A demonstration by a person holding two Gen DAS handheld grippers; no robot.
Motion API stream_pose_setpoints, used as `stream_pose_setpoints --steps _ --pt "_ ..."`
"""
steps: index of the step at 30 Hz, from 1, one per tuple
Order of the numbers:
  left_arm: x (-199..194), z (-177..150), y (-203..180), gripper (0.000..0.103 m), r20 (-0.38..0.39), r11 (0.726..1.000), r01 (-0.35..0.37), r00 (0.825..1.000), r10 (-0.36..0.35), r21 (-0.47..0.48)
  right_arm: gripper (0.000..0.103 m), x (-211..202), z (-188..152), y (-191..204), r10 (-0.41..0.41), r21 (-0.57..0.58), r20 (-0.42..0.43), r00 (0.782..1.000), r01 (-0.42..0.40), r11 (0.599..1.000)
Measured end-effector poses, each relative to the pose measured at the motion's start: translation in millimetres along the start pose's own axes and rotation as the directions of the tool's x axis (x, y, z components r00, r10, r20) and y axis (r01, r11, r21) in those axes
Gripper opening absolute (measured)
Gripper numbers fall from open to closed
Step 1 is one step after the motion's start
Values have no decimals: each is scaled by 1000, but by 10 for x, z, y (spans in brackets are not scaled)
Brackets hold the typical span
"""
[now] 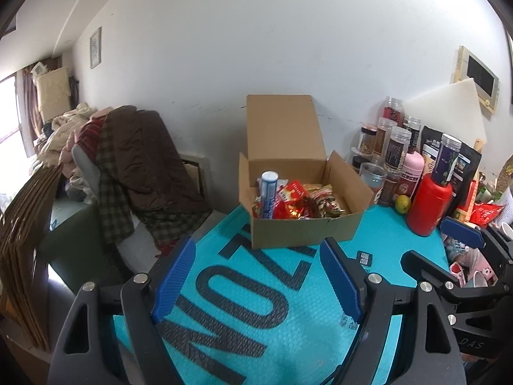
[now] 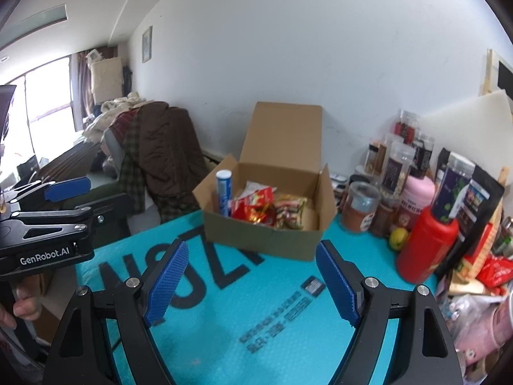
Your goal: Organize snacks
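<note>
Blue ribbed pads line the fingers of both grippers, and both pairs stand wide apart with nothing between them. In the left wrist view the left gripper (image 1: 256, 276) frames a bare stretch of teal mat (image 1: 272, 327) printed with large dark letters; in the right wrist view the right gripper (image 2: 248, 280) does the same, with a small dark packet (image 2: 313, 286) lying on the mat just inside its right-hand finger.

Beyond the fingertips, at the centre of both frames, sits the open cardboard box (image 1: 304, 231) on the tabletop, its lid flap standing up against the white wall. Inside are red and yellow snack packets (image 1: 301, 200), and a blue-and-white tube (image 1: 268, 197) stands upright in the left corner. To the right of the box crowd jars, a red bottle (image 1: 428, 207), a pink bottle (image 1: 412, 173) and a small yellow-green fruit (image 1: 403, 204). At the left of the frame a heap of clothes (image 1: 141, 166) covers a chair.

Judging from this, the contents look loaded and the likely step is handling the box itself or its lid. To do that well, each gripper should come in at its own side, keep clear of the upright tube, which would tip easily, and avoid brushing the red bottle standing near the box's right wall.
</note>
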State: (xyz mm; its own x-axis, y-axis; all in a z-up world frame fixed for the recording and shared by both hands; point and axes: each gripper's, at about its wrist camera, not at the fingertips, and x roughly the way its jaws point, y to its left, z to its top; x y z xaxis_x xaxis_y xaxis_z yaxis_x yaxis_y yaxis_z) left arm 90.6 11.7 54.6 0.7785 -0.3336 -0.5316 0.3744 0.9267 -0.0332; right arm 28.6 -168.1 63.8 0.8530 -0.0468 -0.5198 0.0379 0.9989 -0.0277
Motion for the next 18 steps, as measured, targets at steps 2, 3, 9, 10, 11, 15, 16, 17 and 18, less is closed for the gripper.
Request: stream_pose_setpoints --steps 2,3,9,10,11,15,16,17,18 --pt "-17 -39 39 80 -7 1000 -1 1000 1 -20 83 8 -52 13 14 9 -11 1000 -14 1000" --pt "-25 -57 56 80 -11 1000 -2 1000 1 -28 83 16 -79 19 24 10 -16 1000 -23 1000" --pt "-13 -114 86 80 -34 999 -14 999 12 -49 83 46 -163 60 53 4 -31 998 -53 999" --pt "-9 -117 90 80 -35 999 -15 999 13 -51 83 44 -169 73 56 0 -30 998 -56 998" --pt "-8 -120 90 80 -36 999 -16 999 14 -52 83 43 -172 77 59 -2 -29 998 -59 998" --pt "6 -116 83 80 -37 998 -23 999 21 -53 83 56 -161 77 65 -8 -33 997 -65 998" --pt "9 -114 84 80 -36 998 -25 999 23 -54 83 60 -159 86 65 -9 -34 997 -65 998" --pt "13 -113 87 80 -37 998 -26 999 24 -55 83 63 -160 86 64 -12 -35 997 -65 998" --pt "19 -111 91 80 -39 998 -28 999 26 -56 83 66 -158 85 63 -14 -35 997 -64 998"
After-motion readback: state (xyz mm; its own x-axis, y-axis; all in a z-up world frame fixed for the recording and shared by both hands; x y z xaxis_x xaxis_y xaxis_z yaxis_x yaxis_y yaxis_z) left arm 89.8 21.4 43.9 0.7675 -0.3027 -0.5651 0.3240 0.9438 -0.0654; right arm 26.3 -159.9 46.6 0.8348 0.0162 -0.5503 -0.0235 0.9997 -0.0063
